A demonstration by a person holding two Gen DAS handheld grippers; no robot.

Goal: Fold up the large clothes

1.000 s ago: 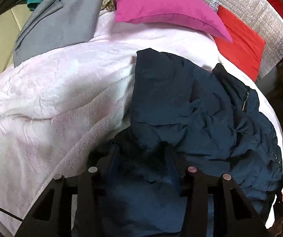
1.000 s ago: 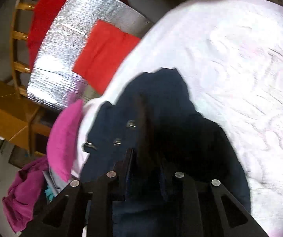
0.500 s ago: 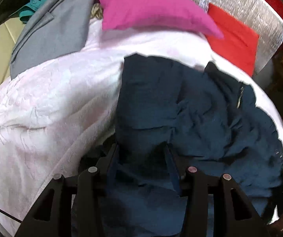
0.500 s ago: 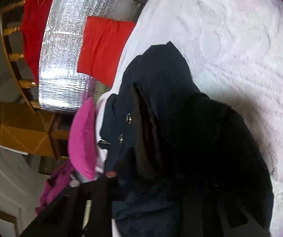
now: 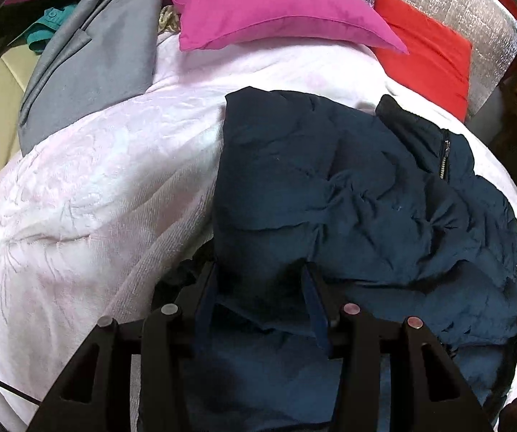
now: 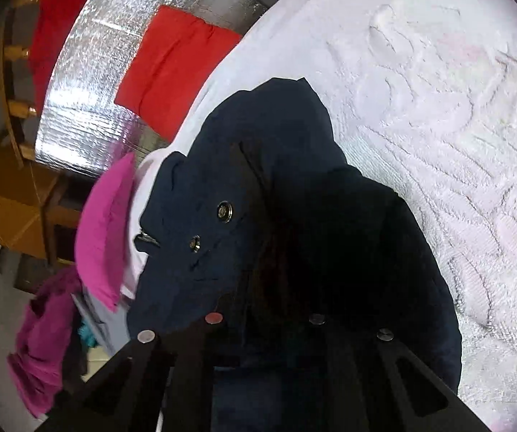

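Here we have the navy jacket (image 5: 348, 194) lying rumpled on the pale-pink bed (image 5: 89, 194), stretching away from both claws toward the magenta pillow (image 5: 272, 10). Our left claw (image 5: 260, 284) grips a thick fold at its near edge. Our right claw (image 6: 263, 309), jaws having just been closing, pinches dark cloth alongside, so we judge the coming fold runs away from us.

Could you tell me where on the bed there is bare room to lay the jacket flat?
Free: the white blanket between the grey garment and the navy jacket. Crowded: the far edge, under the pink pillow and red cushion.
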